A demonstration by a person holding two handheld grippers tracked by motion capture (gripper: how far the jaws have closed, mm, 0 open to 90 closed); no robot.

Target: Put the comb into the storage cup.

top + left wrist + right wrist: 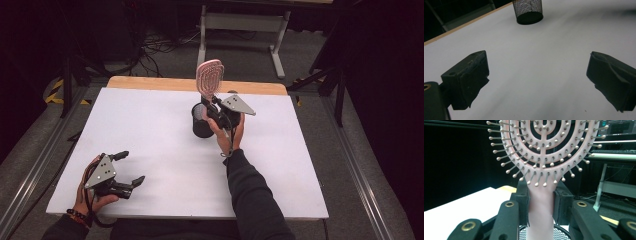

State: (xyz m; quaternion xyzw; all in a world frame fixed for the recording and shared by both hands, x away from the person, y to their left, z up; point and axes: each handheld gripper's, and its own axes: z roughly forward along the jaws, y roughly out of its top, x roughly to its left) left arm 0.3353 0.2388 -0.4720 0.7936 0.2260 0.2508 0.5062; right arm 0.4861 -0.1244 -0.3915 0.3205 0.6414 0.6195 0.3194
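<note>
Two tongs work at the white surface [165, 150]. The right tongs [541, 200] are clamped on the handle of a pink hairbrush [544, 150], holding it upright with its head on top, directly above a black mesh cup [201, 121] that stands near the surface's far edge. In the right gripper view the brush's bristle side faces the camera, its ball-tipped pins set in curved rows, and the cup's rim shows just below the handle. The left tongs [129, 168] rest at the near left corner, spread wide with nothing between them. No brand, label or writing can be read anywhere.
</note>
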